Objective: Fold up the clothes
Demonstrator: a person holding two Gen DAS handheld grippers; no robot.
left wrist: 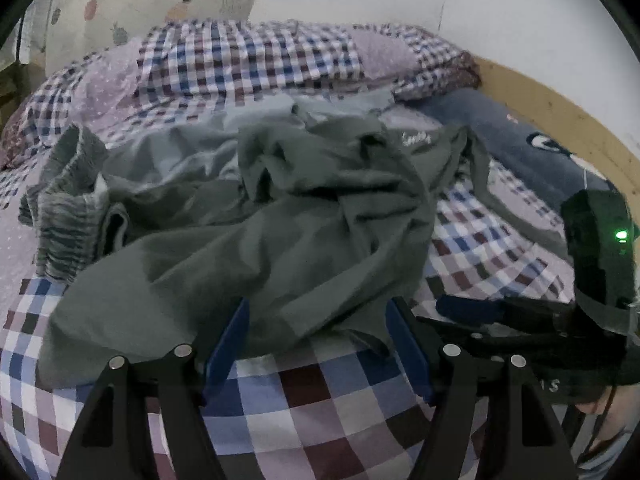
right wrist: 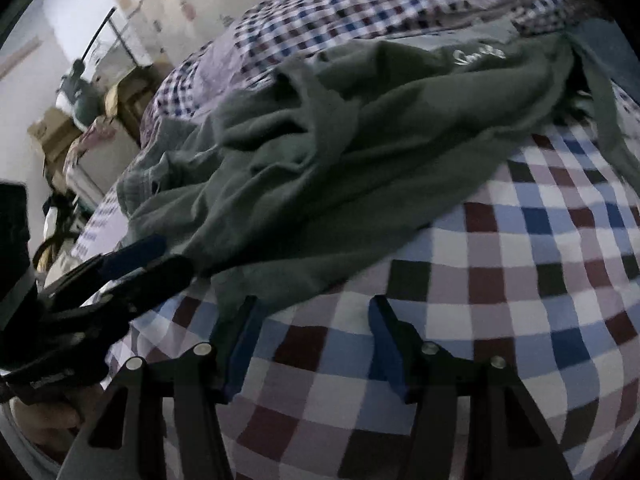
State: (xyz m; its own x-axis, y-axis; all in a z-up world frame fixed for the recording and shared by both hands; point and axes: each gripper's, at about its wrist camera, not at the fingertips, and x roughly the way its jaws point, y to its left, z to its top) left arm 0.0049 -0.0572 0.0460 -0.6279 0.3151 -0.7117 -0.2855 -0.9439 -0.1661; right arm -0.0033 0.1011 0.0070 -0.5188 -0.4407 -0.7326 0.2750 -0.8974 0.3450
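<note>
Clothes lie in one crumpled heap on the bed (left wrist: 320, 412): a dark green shirt (left wrist: 248, 252) with pale lettering near its far edge, and under or behind it a lighter grey garment (left wrist: 168, 156) whose ribbed elastic band (left wrist: 60, 216) bunches up at the left. Whether more pieces are buried in the heap cannot be told. The bed wears a checked cover of blue, maroon and white squares, and a folded checked quilt (left wrist: 256, 56) sits at its far end. One dark blue cushion (left wrist: 516, 148) with a white emblem lies along the wooden side rail (left wrist: 560, 112).

Two grippers are in view. The left gripper (left wrist: 318, 344) is held low and level over the near hem of the green shirt, its jaws wide apart and straddling the hem edge with nothing pinched. The right gripper (right wrist: 310, 344) sits just beside it, tilted, over bare checked cover at the shirt's edge, jaws likewise spread wide and empty.
</note>
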